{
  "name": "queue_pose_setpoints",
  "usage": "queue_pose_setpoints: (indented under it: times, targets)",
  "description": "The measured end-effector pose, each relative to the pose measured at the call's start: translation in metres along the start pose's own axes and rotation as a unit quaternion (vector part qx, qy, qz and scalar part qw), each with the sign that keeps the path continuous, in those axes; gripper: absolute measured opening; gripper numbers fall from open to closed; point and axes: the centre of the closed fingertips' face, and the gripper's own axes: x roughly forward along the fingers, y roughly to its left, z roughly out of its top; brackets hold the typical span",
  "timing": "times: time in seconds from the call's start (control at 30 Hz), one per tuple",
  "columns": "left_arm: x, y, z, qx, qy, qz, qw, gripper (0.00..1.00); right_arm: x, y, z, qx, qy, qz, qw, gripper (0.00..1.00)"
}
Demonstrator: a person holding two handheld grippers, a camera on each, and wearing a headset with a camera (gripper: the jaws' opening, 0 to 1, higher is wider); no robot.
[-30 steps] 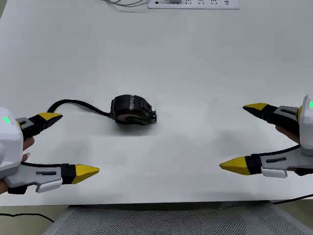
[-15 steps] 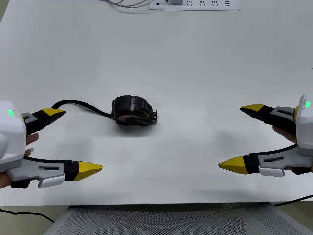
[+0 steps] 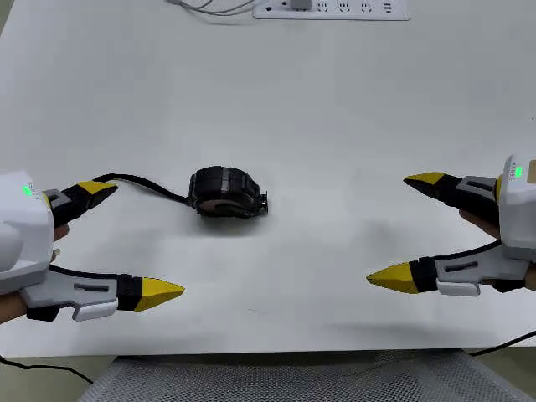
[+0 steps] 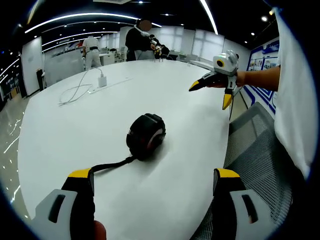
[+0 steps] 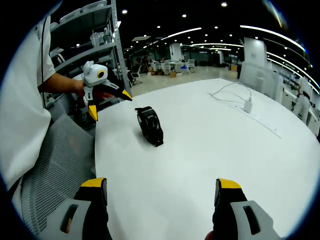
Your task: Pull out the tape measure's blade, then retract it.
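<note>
The plain white desk point(image 3: 335, 126) in a strip-lit hall point(image 5: 200, 47) is carrying a black round tape measure point(image 3: 224, 193); left tool point(image 3: 149, 239) and right tool point(image 3: 386, 227) are hovering, jaws spread wide, holding nothing

The left gripper point(image 3: 146, 239) and right gripper point(image 3: 387, 228) match: white housings each with a small green light, grey and black jaws, pointed yellow tips. The person wears a white short sleeve point(image 5: 27, 100), seen in the right gripper view
</note>
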Motion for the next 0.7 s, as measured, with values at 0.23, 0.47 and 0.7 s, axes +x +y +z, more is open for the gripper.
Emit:
queue_pose_setpoints:
  times: [0.23,0.47,0.7]
  targets:
    - [0.003,0.000,0.002,0.002,-0.001,-0.001,1.0000,0.99,0.004,-0.002,0.004,-0.003,-0.003,0.002,1.0000,0.89]
    - [0.010,-0.003,0.002,0.008,0.004,-0.008,0.9999,0.99,0.010,-0.002,0.007,-0.007,-0.003,0.005,1.0000,0.91]
    - [0.018,-0.002,0.008,0.013,0.002,-0.015,0.9998,0.99,0.018,-0.003,0.011,-0.013,-0.004,0.012,0.9998,0.93]
